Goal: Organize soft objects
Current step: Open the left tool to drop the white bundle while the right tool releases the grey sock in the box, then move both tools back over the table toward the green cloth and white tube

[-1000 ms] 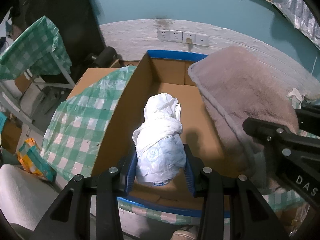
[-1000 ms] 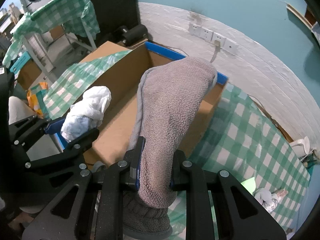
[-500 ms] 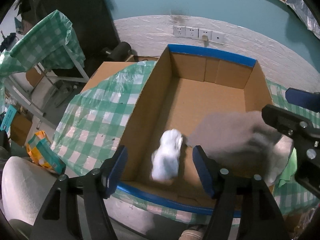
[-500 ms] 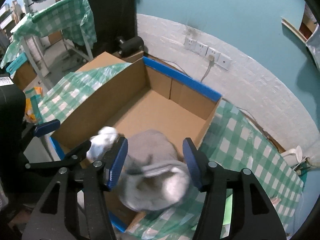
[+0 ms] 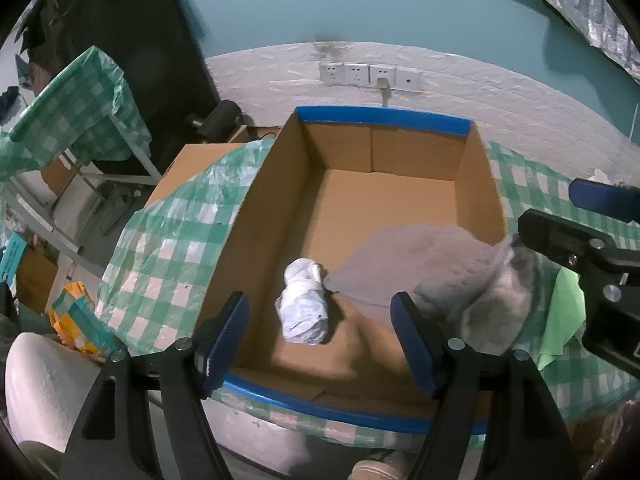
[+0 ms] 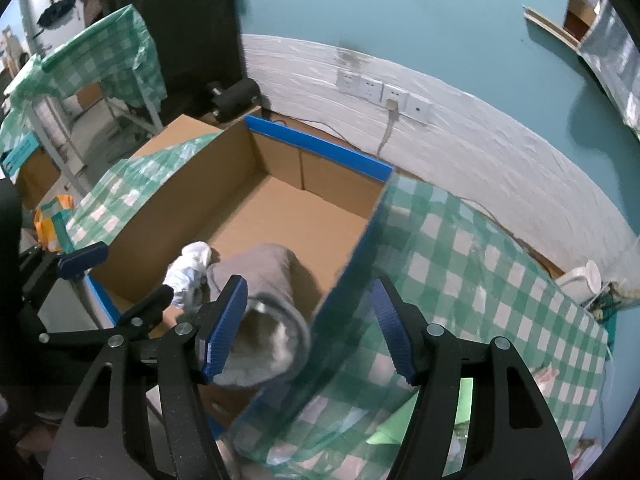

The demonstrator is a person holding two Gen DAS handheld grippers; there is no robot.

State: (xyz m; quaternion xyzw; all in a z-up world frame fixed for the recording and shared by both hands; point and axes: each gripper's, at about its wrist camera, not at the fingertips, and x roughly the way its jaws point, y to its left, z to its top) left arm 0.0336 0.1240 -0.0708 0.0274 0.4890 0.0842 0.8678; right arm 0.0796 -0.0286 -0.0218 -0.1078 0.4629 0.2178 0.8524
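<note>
Both grippers have let go within the last second: the left gripper (image 5: pixel 320 344), which was clamped on the white bundle (image 5: pixel 304 308), now has its fingers wide apart and empty, and the right gripper (image 6: pixel 308 332), which was pinching the grey sock (image 6: pixel 260 280), is spread open too. Both soft things now lie in the cardboard box (image 5: pixel 256 216), so this pair looks put away, and I judge the next step is to fetch more from the checked tablecloth (image 6: pixel 460 264).

In the left view the bundle rests low and centre on the box floor, its long axis running from the near edge up toward the far wall, knotted end uppermost in the frame. The sock lies just right of it, seemingly touching, stretched from frame centre toward the lower right, with its fleecy cuff at the box's near right corner and partly over the wall there.
</note>
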